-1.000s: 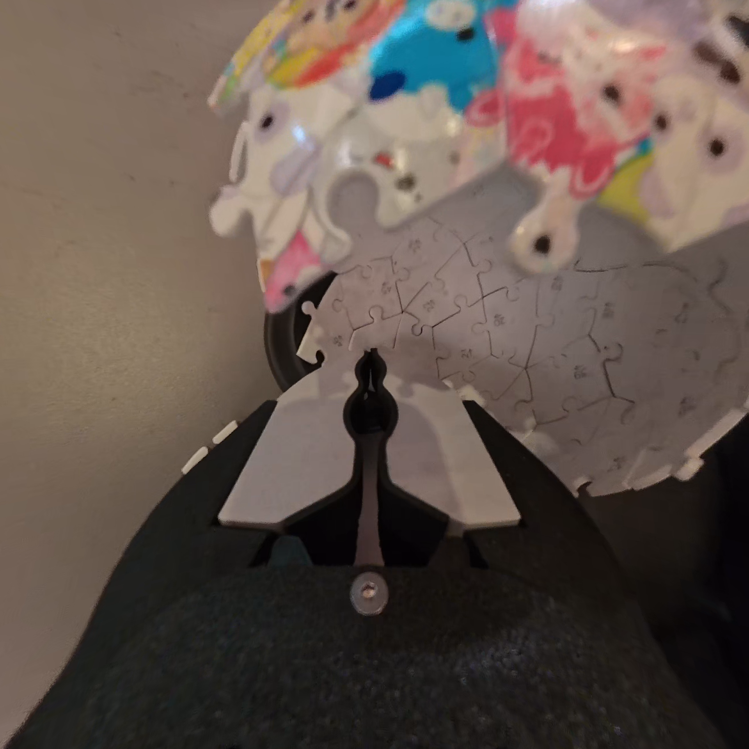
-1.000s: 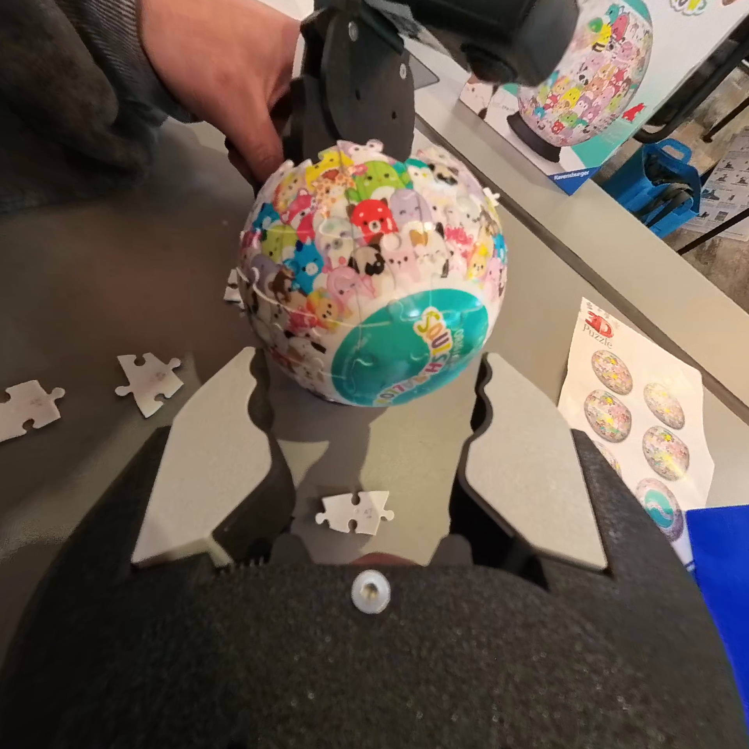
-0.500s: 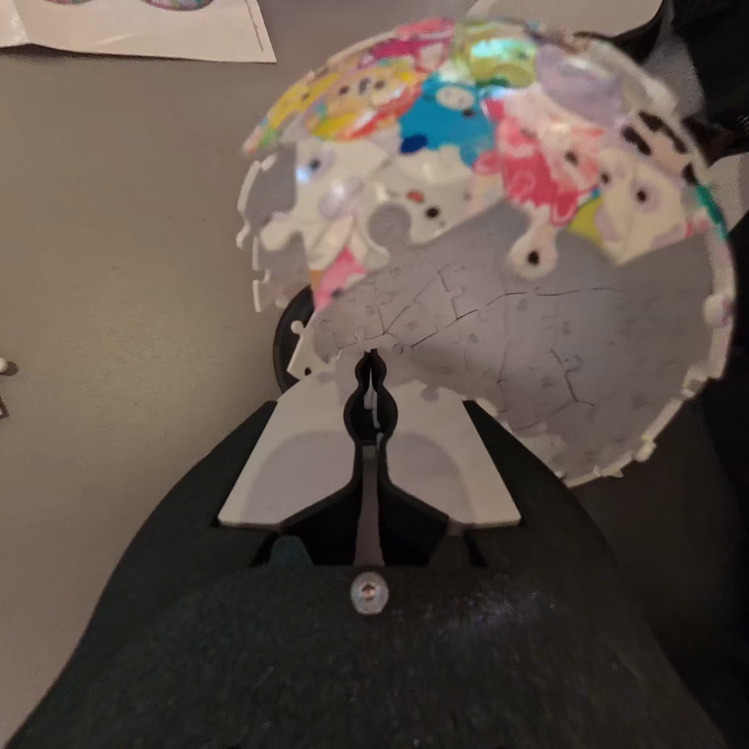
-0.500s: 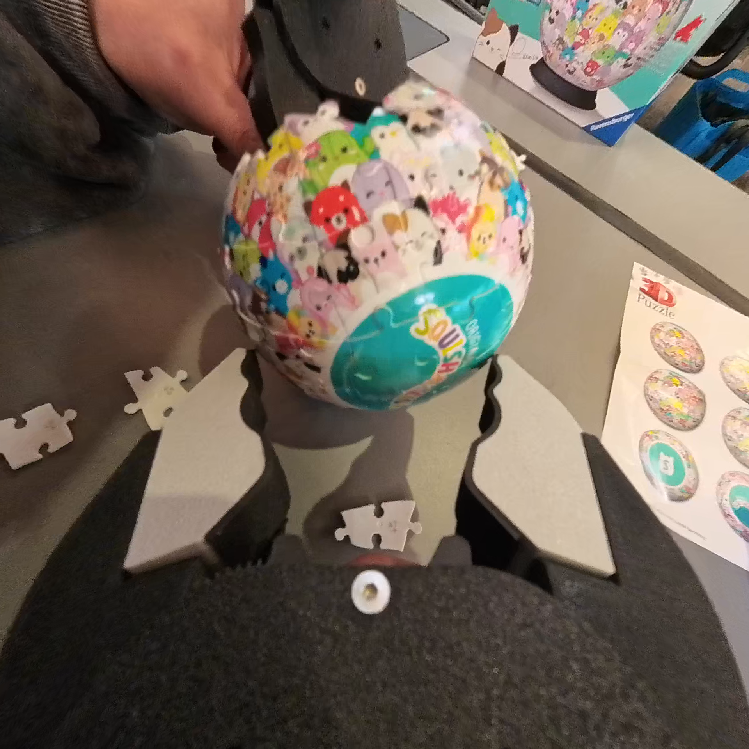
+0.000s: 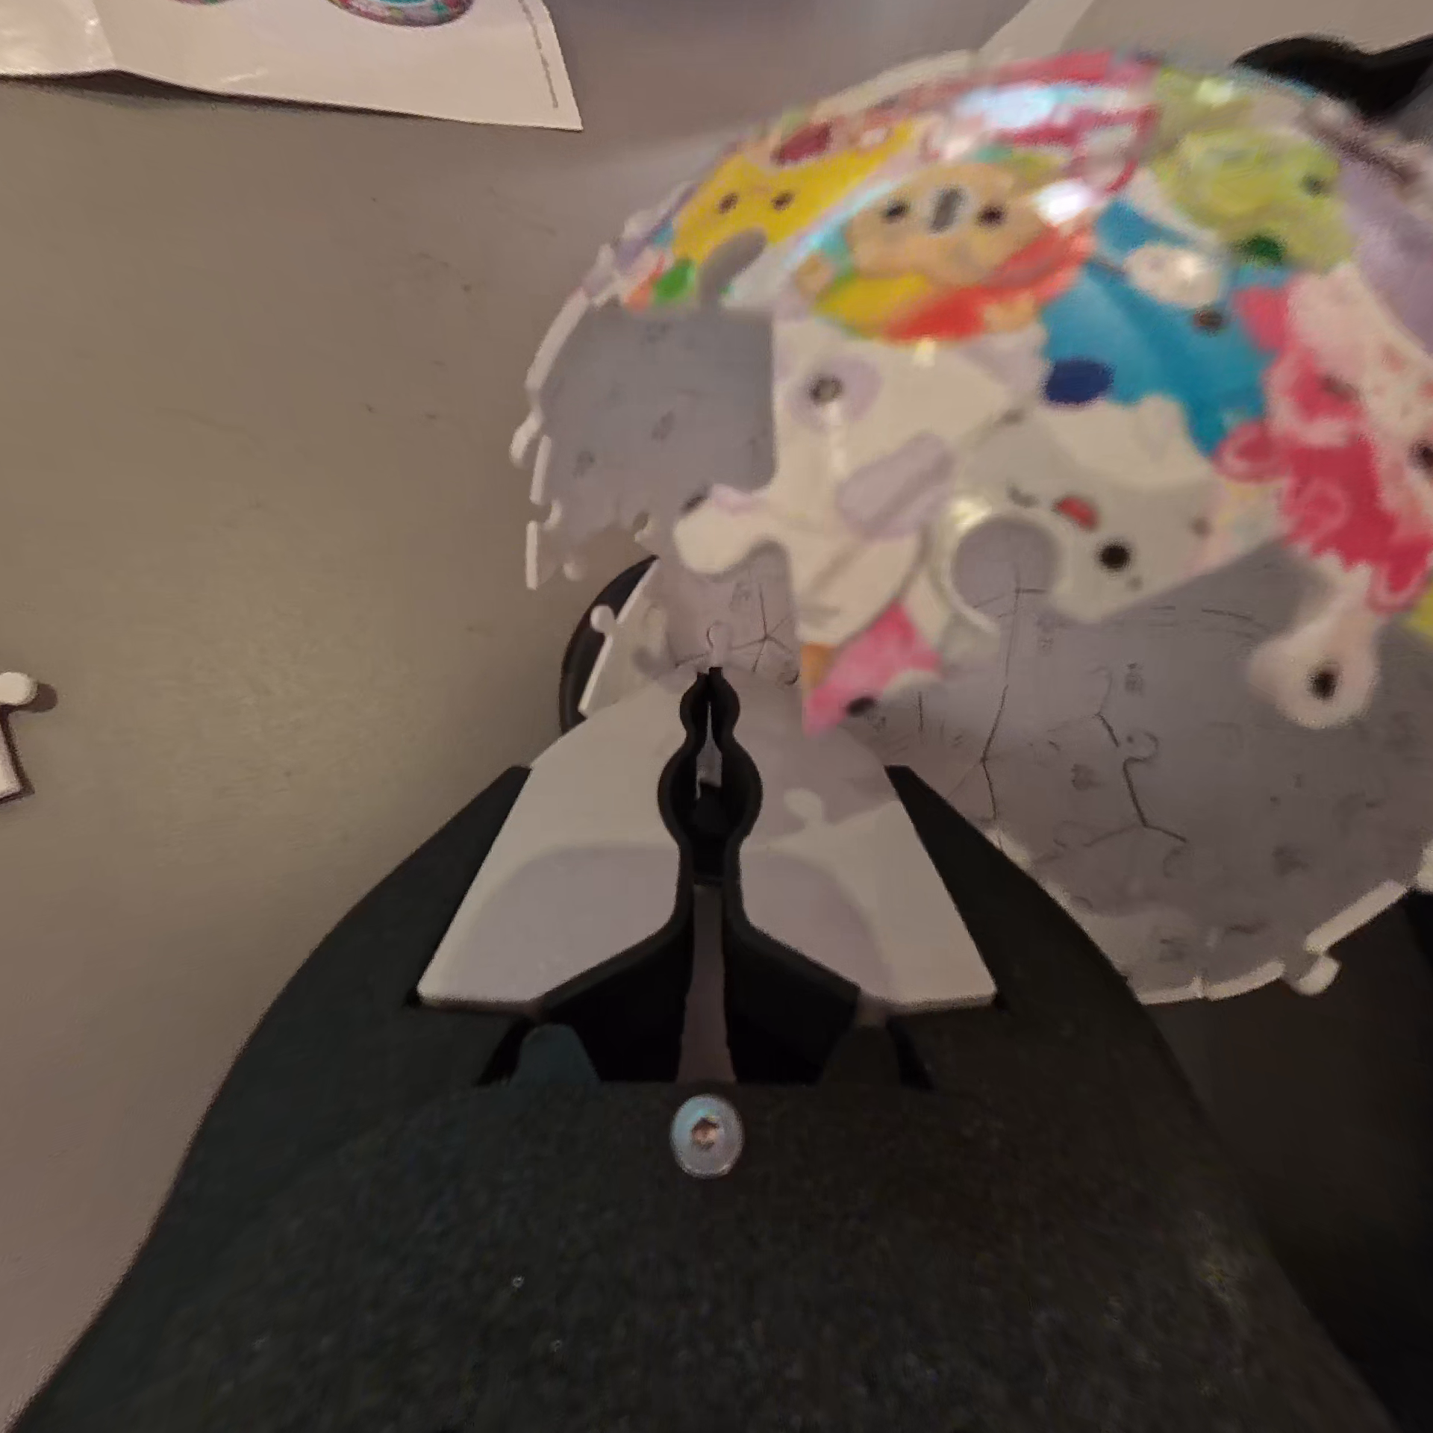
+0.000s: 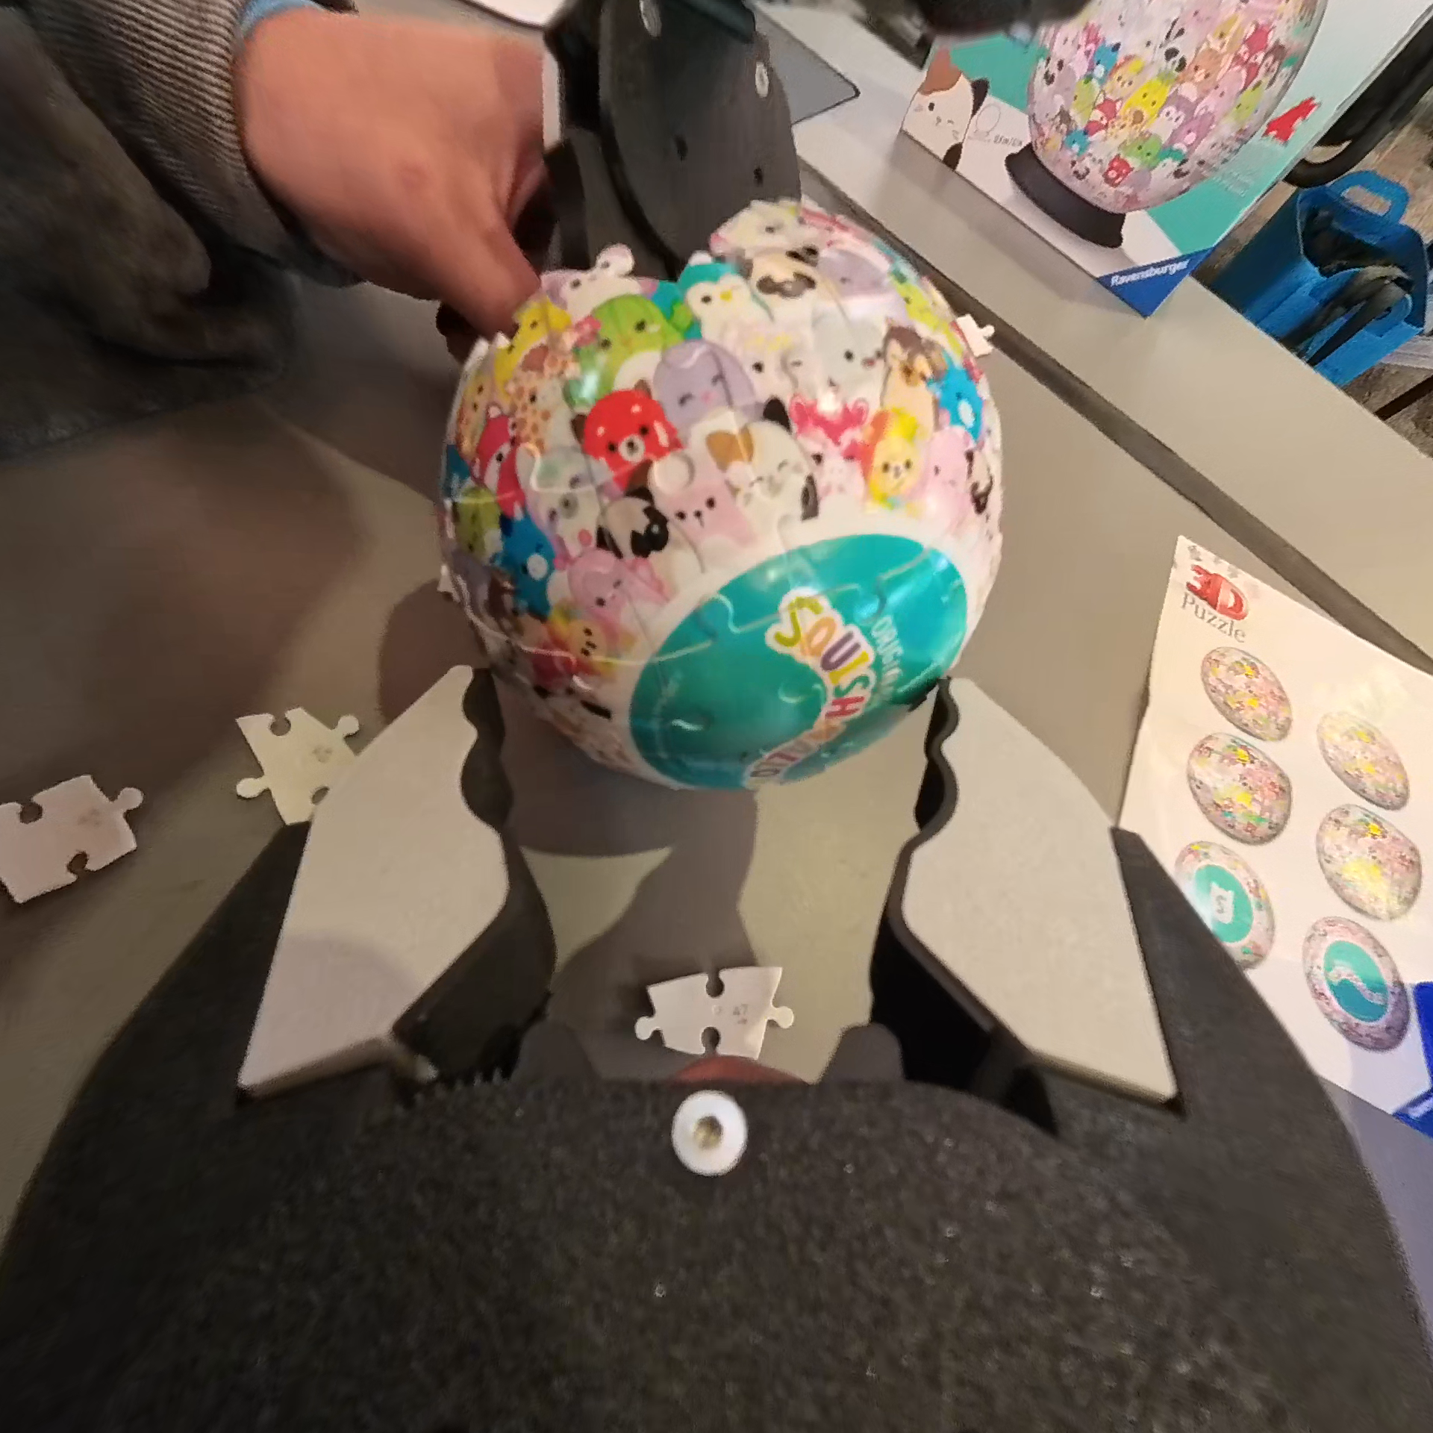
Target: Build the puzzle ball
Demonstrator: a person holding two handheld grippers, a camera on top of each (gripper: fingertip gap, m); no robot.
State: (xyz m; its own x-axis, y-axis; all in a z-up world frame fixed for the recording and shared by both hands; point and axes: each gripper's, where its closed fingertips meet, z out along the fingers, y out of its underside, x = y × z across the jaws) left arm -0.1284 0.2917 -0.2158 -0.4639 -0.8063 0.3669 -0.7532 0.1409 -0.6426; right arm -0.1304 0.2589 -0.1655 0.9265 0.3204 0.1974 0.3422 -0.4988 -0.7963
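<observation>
The puzzle ball [image 6: 721, 496] is a shell of colourful cartoon-animal pieces with a teal disc, held above the grey table. In the left wrist view the ball [image 5: 1008, 504] shows a gap in its shell with the grey inside visible. My left gripper [image 5: 709, 682] is shut on the jagged edge of that gap. Its black body [image 6: 675, 155], held by a hand [image 6: 388, 155], shows behind the ball in the right wrist view. My right gripper [image 6: 702, 698] is open and empty, and the ball's lower part sits between its fingertips. I cannot tell if they touch.
Loose white pieces lie face down on the table [image 6: 706, 1008] [image 6: 298, 760] [image 6: 66, 833]. An instruction leaflet [image 6: 1303, 814] lies to the right, also in the left wrist view [image 5: 310, 62]. The puzzle box [image 6: 1124, 116] stands at the back right. A black round object [image 5: 578, 659] sits behind the ball. The tips of one gripper are about 7 centimetres away from the tips of the other.
The ball and my right gripper have come closer together, so the ball now sits between the open fingers. In the left wrist view the ball has shifted right and the view has tilted.
</observation>
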